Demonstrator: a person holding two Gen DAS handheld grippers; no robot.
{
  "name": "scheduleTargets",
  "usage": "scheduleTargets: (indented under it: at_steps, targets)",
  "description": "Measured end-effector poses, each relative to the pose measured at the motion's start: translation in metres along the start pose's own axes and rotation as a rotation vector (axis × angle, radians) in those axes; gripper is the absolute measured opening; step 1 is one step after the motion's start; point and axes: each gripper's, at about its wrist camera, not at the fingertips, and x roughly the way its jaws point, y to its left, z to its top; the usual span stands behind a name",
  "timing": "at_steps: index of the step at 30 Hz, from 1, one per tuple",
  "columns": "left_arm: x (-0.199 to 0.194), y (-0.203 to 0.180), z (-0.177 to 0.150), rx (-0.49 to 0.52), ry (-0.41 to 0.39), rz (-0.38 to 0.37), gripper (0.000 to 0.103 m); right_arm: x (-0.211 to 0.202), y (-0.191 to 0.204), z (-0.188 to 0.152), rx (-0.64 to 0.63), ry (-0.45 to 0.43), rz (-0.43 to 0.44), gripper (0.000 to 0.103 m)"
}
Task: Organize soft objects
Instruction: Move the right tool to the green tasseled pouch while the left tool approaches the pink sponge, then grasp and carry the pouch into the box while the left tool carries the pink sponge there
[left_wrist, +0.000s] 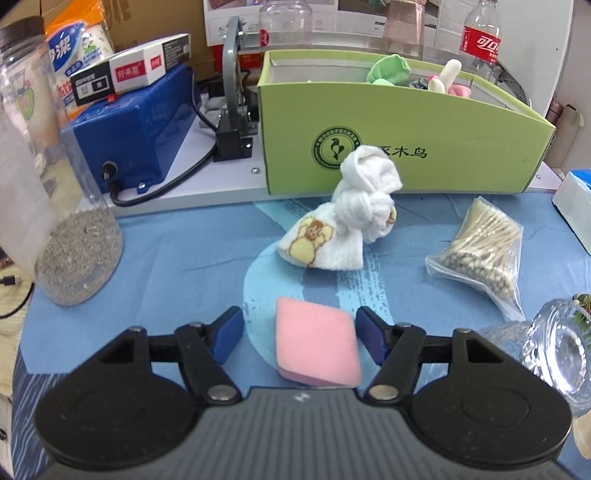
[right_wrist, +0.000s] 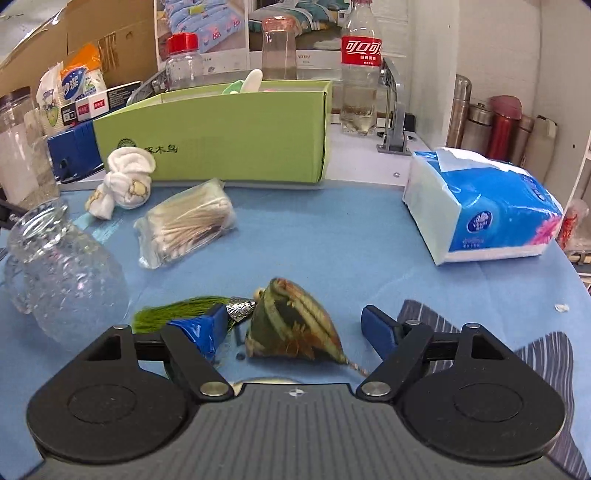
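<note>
A pink sponge (left_wrist: 317, 343) lies on the blue cloth between the open jaws of my left gripper (left_wrist: 301, 332), not gripped. A knotted white towel (left_wrist: 354, 210) lies beyond it, in front of the green box (left_wrist: 399, 147), which holds several soft items (left_wrist: 391, 70). In the right wrist view, a green fabric pouch with a tassel (right_wrist: 291, 325) lies between the open jaws of my right gripper (right_wrist: 295, 328). The towel (right_wrist: 123, 181) and the green box (right_wrist: 221, 133) show at the back left.
A bag of cotton swabs (left_wrist: 484, 251) (right_wrist: 184, 225) lies right of the towel. A glass vase (left_wrist: 554, 343) (right_wrist: 62, 273) lies on its side. A plastic jar (left_wrist: 48, 184) stands at left, a blue device (left_wrist: 140, 122) behind. A tissue pack (right_wrist: 480, 214) sits at right.
</note>
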Motion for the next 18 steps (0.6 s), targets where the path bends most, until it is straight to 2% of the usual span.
scheduleTargets:
  at_steps: [5, 10, 18]
  targets:
    - [-0.002, 0.002, -0.006, 0.057, -0.04, -0.045, 0.068, 0.004, 0.0, -0.002, -0.011, -0.035, -0.002, 0.069]
    - [-0.007, 0.006, -0.014, 0.125, -0.069, -0.1, 0.068, 0.001, -0.002, -0.003, -0.011, -0.035, -0.001, 0.07]
    - [-0.005, 0.008, -0.012, 0.161, -0.05, -0.151, 0.068, 0.005, -0.002, -0.001, -0.005, -0.031, -0.009, 0.074]
